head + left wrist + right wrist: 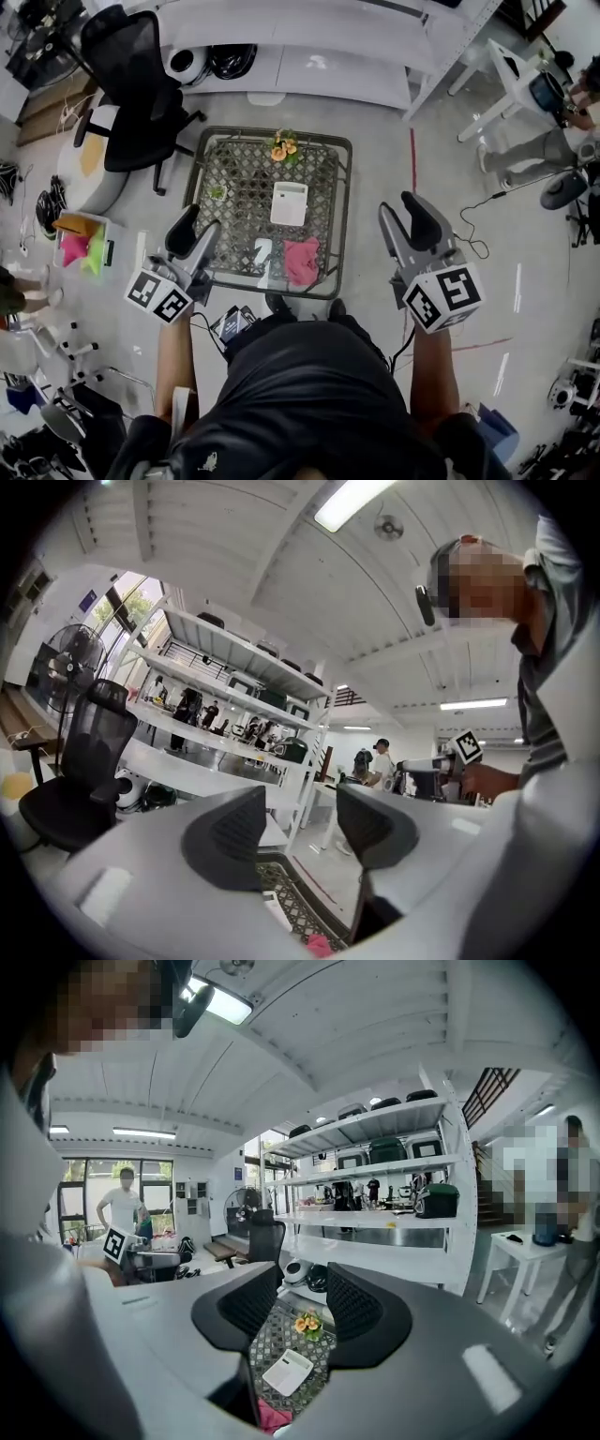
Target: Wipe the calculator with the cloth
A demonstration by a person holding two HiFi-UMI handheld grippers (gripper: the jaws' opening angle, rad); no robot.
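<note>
both grippers are held level over the near corners of the table (272,132), not yet down at it. the l gripper (192,223) is seen w/ its jaws well apart & nothing between them; in the left gripper view (300,822) only shelving & floor show thru the gap. the r gripper (401,208) is about half open, also empty; in the right gripper view (302,1302) the tabletop is framed thru its gap.

the calculator (289,203) is laid flat near the table's middle, long axis running roughly away from the person, toward the flowers (281,148). the pink cloth (302,261) is bunched at the near edge, just this side of the calculator but not clearly touching it.

key relation: the cloth lies below & inward of both sets of fingers, approx midway between them. it's judged better lined up for the r gripper, since cloth (272,1417) & calculator (287,1371) are both seen low in that gripper's gap, whereas only a sliver of cloth (319,944) is caught at the bottom of the left gripper view. a drop & tilt down will be needed before any grasp.
</note>
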